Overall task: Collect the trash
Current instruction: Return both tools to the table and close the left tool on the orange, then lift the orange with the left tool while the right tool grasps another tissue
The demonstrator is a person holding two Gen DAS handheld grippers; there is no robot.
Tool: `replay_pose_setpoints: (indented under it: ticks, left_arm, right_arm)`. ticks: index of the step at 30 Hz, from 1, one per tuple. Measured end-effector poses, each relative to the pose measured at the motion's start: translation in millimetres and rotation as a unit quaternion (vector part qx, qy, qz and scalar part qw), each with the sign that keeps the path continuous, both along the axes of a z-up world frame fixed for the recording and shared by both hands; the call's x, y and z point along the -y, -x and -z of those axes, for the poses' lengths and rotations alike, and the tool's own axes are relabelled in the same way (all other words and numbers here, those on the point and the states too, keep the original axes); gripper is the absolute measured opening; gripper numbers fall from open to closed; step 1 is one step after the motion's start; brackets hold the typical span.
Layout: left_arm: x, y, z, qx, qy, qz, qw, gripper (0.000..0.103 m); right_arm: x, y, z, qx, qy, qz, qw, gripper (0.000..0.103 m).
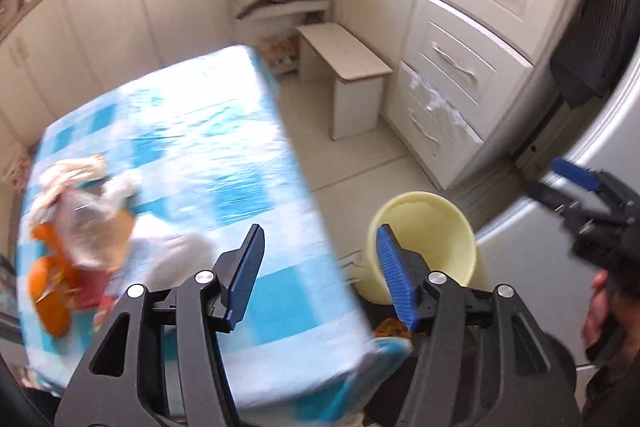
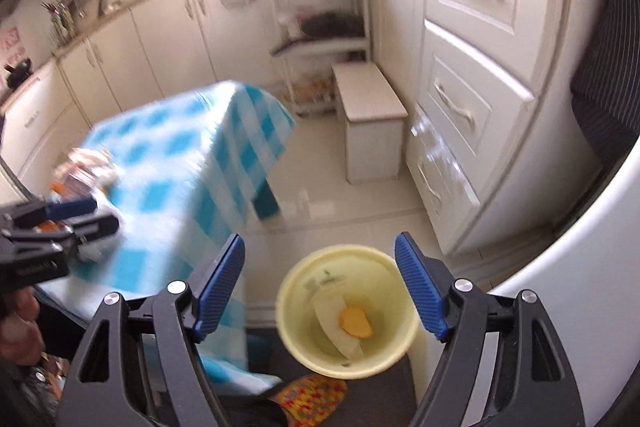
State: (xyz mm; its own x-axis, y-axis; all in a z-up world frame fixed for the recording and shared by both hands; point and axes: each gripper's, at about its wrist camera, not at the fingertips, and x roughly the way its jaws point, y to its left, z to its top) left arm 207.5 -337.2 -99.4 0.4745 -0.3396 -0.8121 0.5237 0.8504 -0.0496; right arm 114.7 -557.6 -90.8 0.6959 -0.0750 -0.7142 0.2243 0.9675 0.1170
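Note:
A pile of trash (image 1: pixel 80 227), with orange peel, crumpled paper and clear plastic, lies on the blue-and-white checked table (image 1: pixel 240 163) at its left. It shows blurred in the right wrist view (image 2: pixel 86 167). A pale yellow bucket (image 2: pixel 348 311) stands beside the table's right edge and holds a white scrap and a yellow piece. My left gripper (image 1: pixel 320 275) is open and empty over the table's near right edge. My right gripper (image 2: pixel 320 291) is open and empty just above the bucket (image 1: pixel 424 239).
A small beige stool (image 1: pixel 348 79) stands on the tiled floor beyond the table. White drawers (image 1: pixel 452 67) line the right side, cabinets the back wall. A grey appliance (image 1: pixel 616 131) is at far right. A colourful cloth (image 2: pixel 308 399) lies below the bucket.

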Motion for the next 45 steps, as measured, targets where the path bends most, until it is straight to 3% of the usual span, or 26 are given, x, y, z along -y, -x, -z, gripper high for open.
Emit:
replay_pose_setpoints:
  ticks: [3,6,9,13,20,32,34,37,38,39,41,45]
  left_arm:
    - [-69.6,-3.0,-19.4,0.032,0.001,-0.065,0.9974,0.06]
    - [-144.6,-14.1,-26.6,0.059,-0.009,-0.155,0.9861,0.067]
    - [-211.2,-33.6,-12.8,0.06,-0.052,-0.234,0.9688,0.068]
    - [-262.6,-57.7,18.1,0.032,-0.104,-0.255,0.9608,0.068]
    - [-262.0,-76.4,52.9,0.023,-0.144,-0.221,0.9643,0.072]
    - [-263.5,-98.0,73.5,-0.009,-0.114,-0.243,0.9632,0.072]
    - [-271.3,-101.6,77.2,-0.024,-0.097,-0.256,0.9616,0.065]
    - [-282.8,-104.0,80.4,-0.044,-0.068,-0.268,0.9599,0.046]
    - [-285.7,-103.7,79.7,-0.042,-0.065,-0.273,0.9588,0.041]
    - [-288.4,-103.5,79.3,-0.042,-0.062,-0.277,0.9579,0.039]
    - [-296.7,-102.8,78.0,-0.047,-0.044,-0.286,0.9561,0.035]
    - [-315.2,-99.5,75.2,-0.064,0.002,-0.302,0.9511,0.031]
  right_arm:
    - [-25.5,-0.3,-27.8,0.034,-0.025,-0.028,0.999,0.079]
    - [-56.4,-10.0,-34.5,0.041,-0.073,-0.066,0.994,0.082]
    - [-98.5,-33.0,-16.0,0.007,-0.096,-0.098,0.991,0.082]
    - [-155.8,-63.3,20.2,-0.06,-0.077,-0.122,0.988,0.082]
    - [-188.2,-89.0,61.1,-0.112,-0.065,-0.119,0.984,0.081]
    - [-210.3,-112.4,72.7,-0.107,-0.062,-0.117,0.985,0.081]
    - [-214.2,-116.3,75.6,-0.109,-0.06,-0.117,0.985,0.081]
    - [-218.5,-120.4,78.2,-0.11,-0.058,-0.116,0.985,0.074]
    - [-218.9,-121.4,79.2,-0.11,-0.057,-0.116,0.985,0.065]
    - [-219.5,-122.8,81.0,-0.114,-0.057,-0.116,0.985,0.051]
    - [-219.9,-123.8,84.8,-0.123,-0.053,-0.117,0.984,0.034]
    - [-218.1,-118.6,82.6,-0.118,-0.031,-0.115,0.986,0.022]
